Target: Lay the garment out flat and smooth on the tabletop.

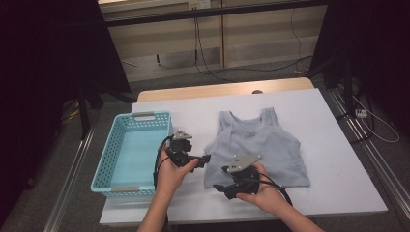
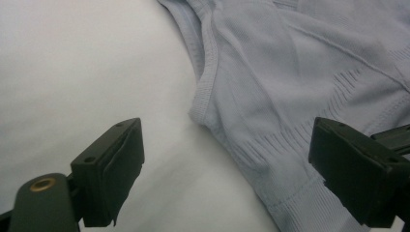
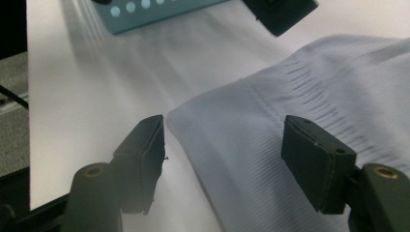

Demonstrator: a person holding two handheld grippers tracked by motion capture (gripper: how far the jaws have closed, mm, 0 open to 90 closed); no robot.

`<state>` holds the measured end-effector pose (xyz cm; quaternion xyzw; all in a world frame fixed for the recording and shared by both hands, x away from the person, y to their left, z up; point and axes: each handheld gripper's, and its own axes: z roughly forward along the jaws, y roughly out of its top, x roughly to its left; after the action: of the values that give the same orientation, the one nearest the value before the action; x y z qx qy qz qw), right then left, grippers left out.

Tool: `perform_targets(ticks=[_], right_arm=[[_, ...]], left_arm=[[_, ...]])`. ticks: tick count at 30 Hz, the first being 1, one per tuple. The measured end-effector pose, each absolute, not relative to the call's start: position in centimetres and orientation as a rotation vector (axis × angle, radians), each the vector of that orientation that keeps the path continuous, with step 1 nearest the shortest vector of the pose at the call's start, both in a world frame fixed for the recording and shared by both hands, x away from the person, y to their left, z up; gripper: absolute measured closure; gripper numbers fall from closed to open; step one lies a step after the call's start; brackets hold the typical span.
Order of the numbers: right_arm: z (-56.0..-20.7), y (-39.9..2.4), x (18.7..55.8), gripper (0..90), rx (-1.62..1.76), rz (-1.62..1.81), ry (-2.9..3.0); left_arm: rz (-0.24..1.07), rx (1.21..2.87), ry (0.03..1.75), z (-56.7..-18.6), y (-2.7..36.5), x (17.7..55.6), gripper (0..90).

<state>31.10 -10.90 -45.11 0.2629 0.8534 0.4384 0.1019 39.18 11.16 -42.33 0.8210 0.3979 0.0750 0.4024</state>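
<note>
A pale grey-blue tank top [image 1: 256, 145] lies flat on the white table [image 1: 333, 159], straps away from me. My left gripper [image 1: 206, 159] hovers at the garment's left side. In the left gripper view it [image 2: 227, 164] stands open, with the tank top's [image 2: 290, 72] armhole edge and ribbed side between the jaws, untouched. My right gripper [image 1: 220, 186] is at the garment's near left corner. In the right gripper view its [image 3: 222, 154] jaws stand apart on either side of that hem corner [image 3: 193, 121], the pads not pressing the cloth.
A light blue plastic basket [image 1: 104, 162] sits empty at the table's left, close to my left hand; its perforated wall [image 3: 154, 12] shows in the right gripper view. The table's front edge runs just under my wrists. Dark stands and cables flank the table.
</note>
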Motion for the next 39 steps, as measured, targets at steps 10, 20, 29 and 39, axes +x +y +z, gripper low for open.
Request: perform_targets(ticks=[10,20,29,39], right_arm=[[-46.5,-9.9,32.1,28.0,0.787,1.205,2.568],[-46.7,-9.8,32.3,34.6,0.766,1.162,2.553],[-46.4,-9.8,32.7,52.6,0.823,1.124,2.529],[-46.4,-10.3,33.1,76.3,0.876,1.117,2.495]], left_arm=[[0.194,2.075,1.022,-42.5,11.6,39.1,13.1],[0.199,2.061,1.030,-42.4,11.8,39.1,13.4],[0.202,2.055,1.030,-42.3,12.0,39.2,13.7],[0.218,2.040,1.037,-42.4,11.8,39.2,13.8]])
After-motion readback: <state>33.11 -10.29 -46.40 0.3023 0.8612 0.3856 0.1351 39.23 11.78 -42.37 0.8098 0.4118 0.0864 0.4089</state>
